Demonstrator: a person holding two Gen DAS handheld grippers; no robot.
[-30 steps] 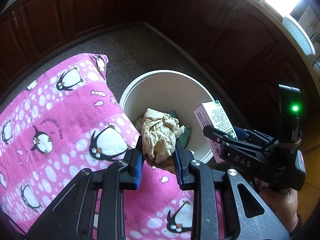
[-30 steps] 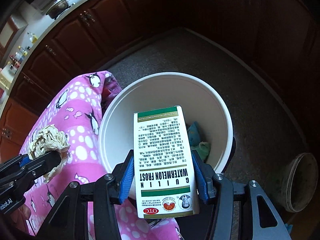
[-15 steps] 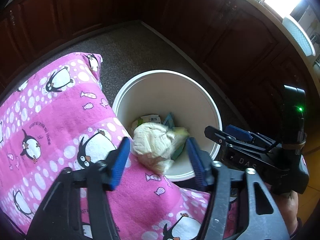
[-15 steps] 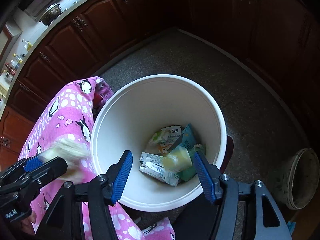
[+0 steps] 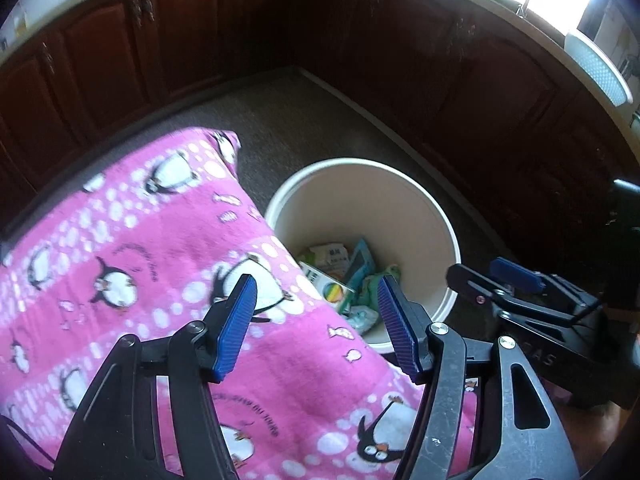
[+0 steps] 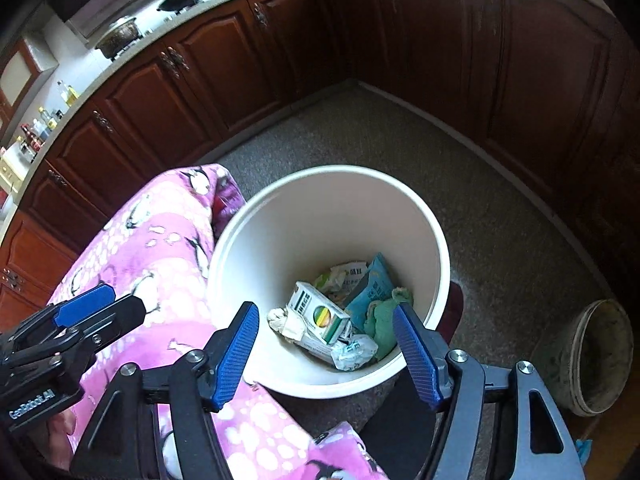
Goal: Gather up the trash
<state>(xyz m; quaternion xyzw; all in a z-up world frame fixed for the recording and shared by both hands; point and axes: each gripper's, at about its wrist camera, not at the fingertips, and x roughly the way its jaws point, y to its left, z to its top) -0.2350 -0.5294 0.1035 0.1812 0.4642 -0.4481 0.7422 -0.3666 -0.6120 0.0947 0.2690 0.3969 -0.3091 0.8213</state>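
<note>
**Both grippers empty above the bin**

The left gripper (image 5: 316, 300) hangs with its jaws spread wide and nothing between them, over the pink blanket (image 5: 132, 248). The bin (image 5: 448, 236) sits at its 1 o'clock. The right gripper (image 6: 326, 332) is likewise released, directly above the bin (image 6: 438, 256). Inside lie the trash: a box (image 6: 320, 314), a crumpled paper (image 6: 286, 322), a blue packet (image 6: 374, 286) at 1 o'clock and a green rag (image 6: 384, 318) at 3 o'clock.
</note>
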